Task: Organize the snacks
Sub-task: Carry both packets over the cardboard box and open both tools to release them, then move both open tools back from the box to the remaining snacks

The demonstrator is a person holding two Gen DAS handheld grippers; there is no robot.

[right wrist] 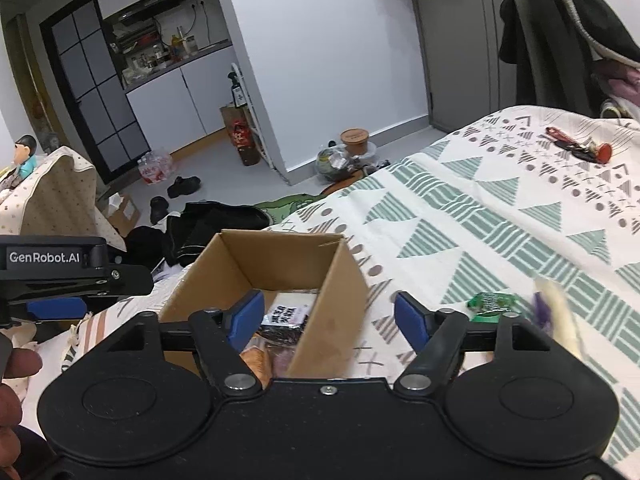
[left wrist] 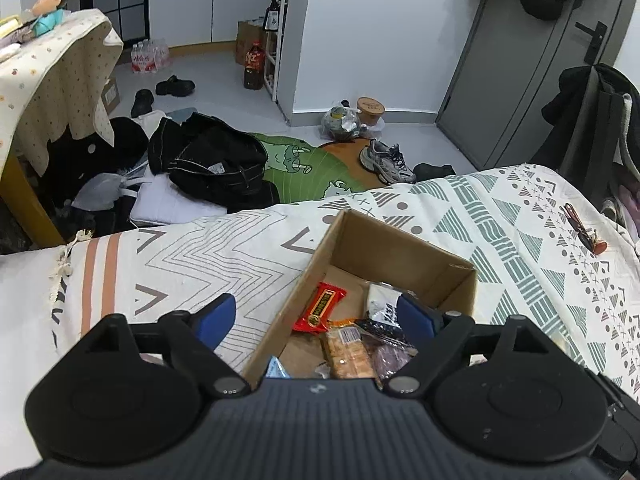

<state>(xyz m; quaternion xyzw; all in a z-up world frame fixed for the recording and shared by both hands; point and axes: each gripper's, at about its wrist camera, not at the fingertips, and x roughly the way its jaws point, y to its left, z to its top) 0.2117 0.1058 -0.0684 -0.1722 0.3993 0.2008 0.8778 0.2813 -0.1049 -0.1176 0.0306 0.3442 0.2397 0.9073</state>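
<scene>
Left wrist view only: looks down into the open brown cardboard box [left wrist: 394, 248] and shows most of its contents; the green cartoon floor mat [left wrist: 304, 164] and the grey trainers [left wrist: 386, 160] on the floor past the bed

Right wrist view only: the small green snack packet [right wrist: 492, 304] lying loose on the bed just right of the box, a blurred pale and purple packet [right wrist: 554, 312] beside it, and the other tool's black arm [right wrist: 60, 276] at the left edge with fingertips of a person's hand [right wrist: 18, 372] below it

Box contents: a red wrapped bar [left wrist: 320, 307], a clear pack of tan biscuits [left wrist: 348, 354], a white packet with black lettering [left wrist: 380, 304], a purplish packet [left wrist: 390, 356] and a bit of blue wrapper [left wrist: 276, 370] at the near corner

Box position: stands on the patterned white, green and grey bedspread [left wrist: 520, 240], near the bed's edge

Left tongs [left wrist: 316, 316]: spread wide, empty, one blue pad over the bedspread, the other over the box's inside

Right tongs [right wrist: 330, 314]: spread wide, empty, straddling the box's right wall, left pad inside

Around: a red and black keyring [left wrist: 584, 232] well apart on the far right of the bed; black clothes [left wrist: 216, 160] heaped on the floor; a counter under a dotted cloth [left wrist: 56, 76] at far left

In the way: each tool's black body hides the near end of the box
</scene>
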